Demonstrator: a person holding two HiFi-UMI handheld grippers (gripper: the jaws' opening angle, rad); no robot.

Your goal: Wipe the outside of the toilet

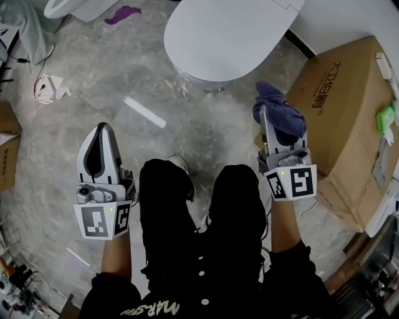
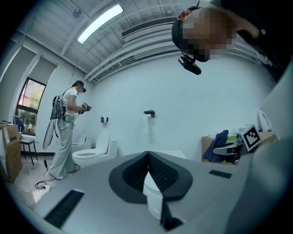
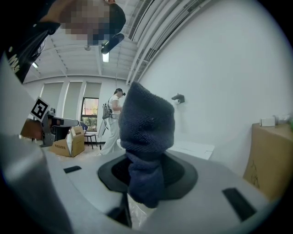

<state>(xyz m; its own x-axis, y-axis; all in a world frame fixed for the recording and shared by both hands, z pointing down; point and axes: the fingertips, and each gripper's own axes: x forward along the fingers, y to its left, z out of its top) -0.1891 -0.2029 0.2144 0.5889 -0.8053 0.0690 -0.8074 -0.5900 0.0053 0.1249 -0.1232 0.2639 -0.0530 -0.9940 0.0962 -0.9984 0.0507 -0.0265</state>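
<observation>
The white toilet [image 1: 224, 37] stands ahead of me with its lid down; its flat top also shows in the right gripper view [image 3: 197, 148]. My right gripper [image 1: 269, 121] is shut on a dark blue cloth [image 1: 277, 109], held up short of the bowl's right side. In its own view the cloth [image 3: 146, 132] bulges above the right gripper [image 3: 146, 160] and hides the fingertips. My left gripper [image 1: 103, 131] is shut and holds nothing, low at the left over the marble floor. In the left gripper view the left gripper [image 2: 148, 156] has its pads pressed together.
A big cardboard box [image 1: 349, 124] stands right of the toilet, close to my right gripper. A second toilet [image 1: 75, 7] and a purple rag [image 1: 121, 14] lie far left. Another person [image 2: 66, 132] works at a toilet [image 2: 94, 153] along the wall. My legs [image 1: 199, 218] fill the foreground.
</observation>
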